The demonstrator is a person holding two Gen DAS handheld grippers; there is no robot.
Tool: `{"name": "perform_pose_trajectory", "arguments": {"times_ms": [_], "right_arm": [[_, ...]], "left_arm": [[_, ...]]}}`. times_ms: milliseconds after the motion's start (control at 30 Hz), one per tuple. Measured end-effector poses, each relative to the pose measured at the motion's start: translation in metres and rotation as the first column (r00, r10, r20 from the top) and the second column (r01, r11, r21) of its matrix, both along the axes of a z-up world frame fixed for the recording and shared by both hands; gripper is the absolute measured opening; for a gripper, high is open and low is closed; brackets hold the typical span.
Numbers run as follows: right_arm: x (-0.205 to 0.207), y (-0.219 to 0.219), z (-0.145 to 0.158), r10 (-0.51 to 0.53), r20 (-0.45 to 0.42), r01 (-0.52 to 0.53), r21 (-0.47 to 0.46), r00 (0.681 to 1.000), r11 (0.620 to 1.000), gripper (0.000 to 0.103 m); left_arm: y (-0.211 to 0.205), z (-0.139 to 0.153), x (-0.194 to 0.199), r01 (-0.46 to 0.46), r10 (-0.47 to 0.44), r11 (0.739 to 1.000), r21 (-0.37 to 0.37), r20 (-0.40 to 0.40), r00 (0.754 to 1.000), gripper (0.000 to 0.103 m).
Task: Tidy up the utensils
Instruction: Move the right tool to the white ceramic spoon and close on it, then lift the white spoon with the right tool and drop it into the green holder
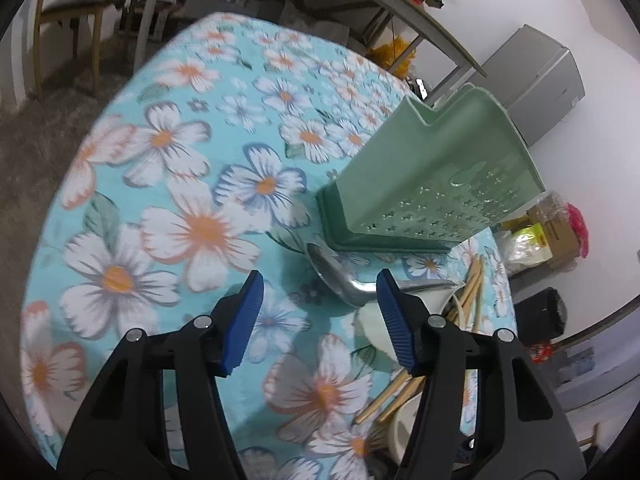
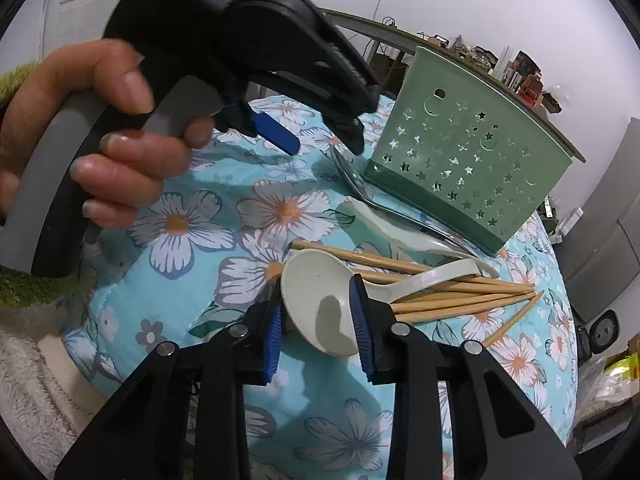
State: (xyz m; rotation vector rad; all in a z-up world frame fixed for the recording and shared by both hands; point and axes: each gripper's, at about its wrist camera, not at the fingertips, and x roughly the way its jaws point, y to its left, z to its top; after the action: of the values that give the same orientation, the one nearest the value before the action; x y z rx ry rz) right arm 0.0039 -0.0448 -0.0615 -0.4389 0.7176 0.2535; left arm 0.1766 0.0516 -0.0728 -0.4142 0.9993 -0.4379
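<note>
Utensils: loose pile on a floral tablecloth [image 2: 192, 240], near side of a green holder; none in the holder that can be seen.
Right gripper [image 2: 320, 328]: blue pads set on either side of the bowl of a white ceramic spoon [image 2: 320, 300]; both pads look to be touching its rim, jaws narrow. The spoon's handle runs right, over the chopsticks.
Left gripper [image 1: 320, 320]: jaws about half wide, nothing between the pads; the tablecloth shows through the gap. Its right finger [image 1: 394, 320] overlaps the metal spoon's handle in view; contact cannot be told.
Hand [image 2: 100, 132]: seen from the right wrist camera at far left, wrapped on the left gripper's grey handle.
Metal spoon [image 1: 340, 280]: lies just beside the holder's base, bowl toward the left.
Second white spoon [image 2: 384, 228]: between the metal spoon and the chopsticks.
Wooden chopsticks [image 2: 460, 296]: several, fanned out, tips pointing right.
Green holder [image 2: 468, 152]: upright, star-shaped holes in its wall, darker green base, far right on the table.
</note>
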Motion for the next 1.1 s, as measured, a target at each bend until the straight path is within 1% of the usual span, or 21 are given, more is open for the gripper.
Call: {"name": "perform_pose_trajectory", "arguments": {"times_ms": [100, 200, 233, 267, 333, 400, 500, 533, 567, 633, 667, 800, 933, 1100], "right_arm": [[0.000, 0.001, -0.003, -0.007, 0.003, 0.007, -0.012, 1.000, 1.000, 0.031], [0.001, 0.000, -0.005, -0.017, -0.002, 0.017, -0.005, 1.000, 1.000, 0.030], [0.001, 0.001, -0.005, -0.020, -0.003, 0.020, -0.003, 1.000, 1.000, 0.030], [0.002, 0.001, -0.005, -0.022, -0.003, 0.022, -0.002, 1.000, 1.000, 0.027], [0.003, 0.001, -0.006, -0.027, -0.006, 0.027, 0.000, 1.000, 1.000, 0.023], [0.004, 0.001, -0.006, -0.033, -0.008, 0.033, 0.001, 0.999, 0.999, 0.018], [0.005, -0.001, -0.004, -0.050, 0.001, 0.050, 0.008, 0.999, 0.999, 0.016], [0.006, -0.003, -0.004, -0.055, 0.003, 0.055, 0.012, 0.998, 0.998, 0.015], [0.006, -0.005, -0.002, -0.064, 0.006, 0.063, 0.019, 0.998, 0.998, 0.015], [0.007, -0.008, 0.000, -0.077, 0.011, 0.077, 0.034, 0.997, 0.996, 0.013], [0.007, -0.010, 0.002, -0.082, 0.013, 0.081, 0.039, 0.997, 0.996, 0.012], [0.005, -0.015, 0.012, -0.097, 0.029, 0.095, 0.071, 0.995, 0.993, 0.009], [-0.002, -0.019, 0.028, -0.112, 0.071, 0.105, 0.101, 0.991, 0.989, 0.007], [-0.013, -0.026, 0.050, -0.127, 0.125, 0.109, 0.143, 0.984, 0.984, 0.007]], "left_arm": [[-0.004, -0.004, 0.005, 0.006, -0.007, 1.000, -0.024, -0.035, 0.999, 0.055], [-0.008, -0.008, 0.009, 0.001, -0.001, 1.000, -0.014, -0.056, 0.998, 0.055], [-0.008, -0.009, 0.011, -0.004, 0.003, 1.000, -0.009, -0.061, 0.998, 0.054], [-0.008, -0.009, 0.012, -0.010, 0.010, 1.000, -0.005, -0.067, 0.998, 0.052], [-0.008, -0.011, 0.014, -0.027, 0.028, 1.000, 0.009, -0.075, 0.997, 0.048], [-0.009, -0.011, 0.017, -0.035, 0.037, 0.999, 0.026, -0.076, 0.996, 0.040], [-0.009, -0.012, 0.020, -0.046, 0.050, 0.998, 0.047, -0.076, 0.996, 0.029], [-0.009, -0.012, 0.020, -0.049, 0.053, 0.997, 0.055, -0.076, 0.996, 0.028], [-0.009, -0.013, 0.021, -0.052, 0.056, 0.997, 0.059, -0.076, 0.996, 0.024], [-0.009, -0.012, 0.021, -0.053, 0.058, 0.997, 0.063, -0.076, 0.995, 0.012], [-0.009, -0.012, 0.020, -0.052, 0.057, 0.997, 0.063, -0.074, 0.996, 0.009], [-0.009, -0.005, 0.015, -0.061, 0.064, 0.995, 0.079, -0.038, 0.997, 0.006], [-0.010, 0.010, 0.005, -0.072, 0.071, 0.991, 0.110, 0.020, 0.997, 0.004], [-0.013, 0.038, -0.013, -0.095, 0.073, 0.981, 0.171, 0.133, 0.988, 0.002]]}}
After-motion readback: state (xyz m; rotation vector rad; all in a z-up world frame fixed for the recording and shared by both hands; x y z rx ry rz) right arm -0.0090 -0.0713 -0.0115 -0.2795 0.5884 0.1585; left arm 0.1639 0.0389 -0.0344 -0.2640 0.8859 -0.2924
